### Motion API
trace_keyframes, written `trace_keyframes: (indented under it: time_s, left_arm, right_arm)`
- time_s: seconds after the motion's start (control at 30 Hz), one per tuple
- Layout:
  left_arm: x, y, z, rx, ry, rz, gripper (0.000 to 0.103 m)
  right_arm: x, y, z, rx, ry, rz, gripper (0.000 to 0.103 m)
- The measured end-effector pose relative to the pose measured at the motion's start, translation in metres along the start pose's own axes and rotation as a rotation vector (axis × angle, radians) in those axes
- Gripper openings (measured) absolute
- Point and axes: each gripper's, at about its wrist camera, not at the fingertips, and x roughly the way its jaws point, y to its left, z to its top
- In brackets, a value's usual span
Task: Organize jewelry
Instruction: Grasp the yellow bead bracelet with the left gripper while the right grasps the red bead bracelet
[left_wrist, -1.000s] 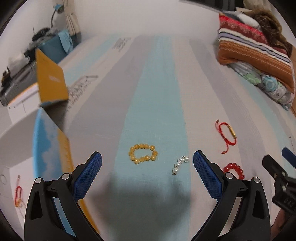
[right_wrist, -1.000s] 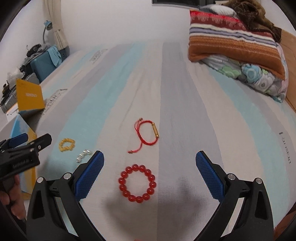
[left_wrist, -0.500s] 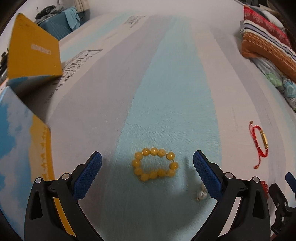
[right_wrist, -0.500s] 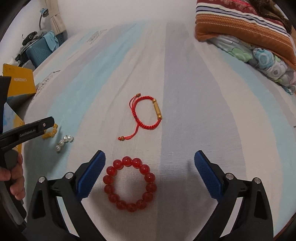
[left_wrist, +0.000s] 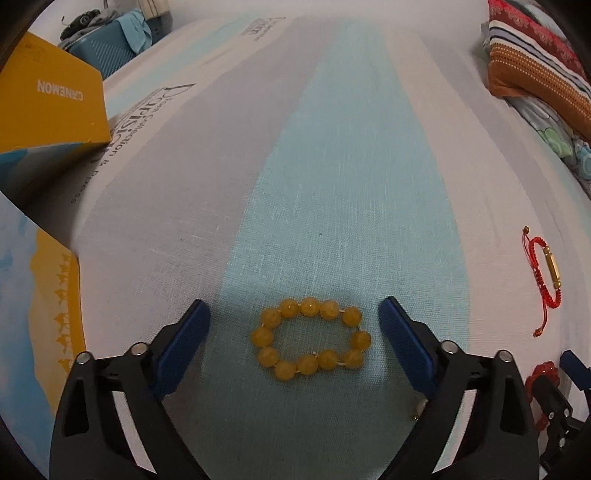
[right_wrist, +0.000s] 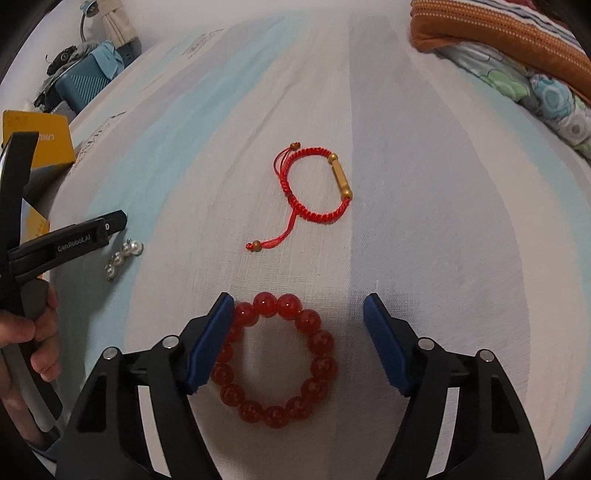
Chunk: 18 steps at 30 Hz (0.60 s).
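Observation:
A yellow bead bracelet (left_wrist: 310, 339) lies flat on the striped bed sheet, between the fingers of my open left gripper (left_wrist: 293, 314), which is low over it. A red bead bracelet (right_wrist: 277, 362) lies between the fingers of my open right gripper (right_wrist: 299, 306); the left finger overlaps its left edge. A red cord bracelet with a gold tube (right_wrist: 314, 184) lies beyond it and also shows in the left wrist view (left_wrist: 546, 273). A short pearl string (right_wrist: 123, 256) lies at the left, beside the left gripper's finger (right_wrist: 74, 243).
An open yellow and blue box (left_wrist: 44, 107) stands at the left, with its lid up. Striped pillows and bedding (right_wrist: 517, 44) lie at the far right. A blue case with clutter (right_wrist: 81, 85) stands at the far left off the bed.
Both grippers have moved forward and down. The yellow bracelet now lies between the left fingers, the red bead bracelet between the right fingers. Both stay open.

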Motion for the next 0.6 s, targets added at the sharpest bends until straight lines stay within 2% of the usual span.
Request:
trace_keyframes:
  time_s: [0.1,0.27,0.33,0.47,0.6]
  left_arm:
    - [-0.0012,0.0013,-0.0008,0.001,0.002,0.011,0.079]
    - [-0.0038,0.0006,-0.0029,0.006,-0.002,0.011,0.065]
    - [-0.0045,0.0006,-0.0031,0.010,-0.005,0.014,0.059]
    - [-0.0047,0.0011,-0.0033,0.012,-0.006,0.013,0.055]
    - [-0.0060,0.0026,-0.0047,0.011,-0.010,0.017,0.045]
  right_arm:
    - [0.0001,-0.0001,0.0001,0.007,0.009,0.032,0.057]
    - [-0.0007,0.0016,-0.0003,0.005,0.014,0.049,0.049]
    - [-0.0019,0.0019,-0.0005,0.003,0.016,0.049,0.049]
    - [-0.0088,0.0002,0.0002,0.011,0.014,0.049,0.049]
    - [-0.0074,-0.0022,-0.0016,0.009,0.027,0.046,0.054]
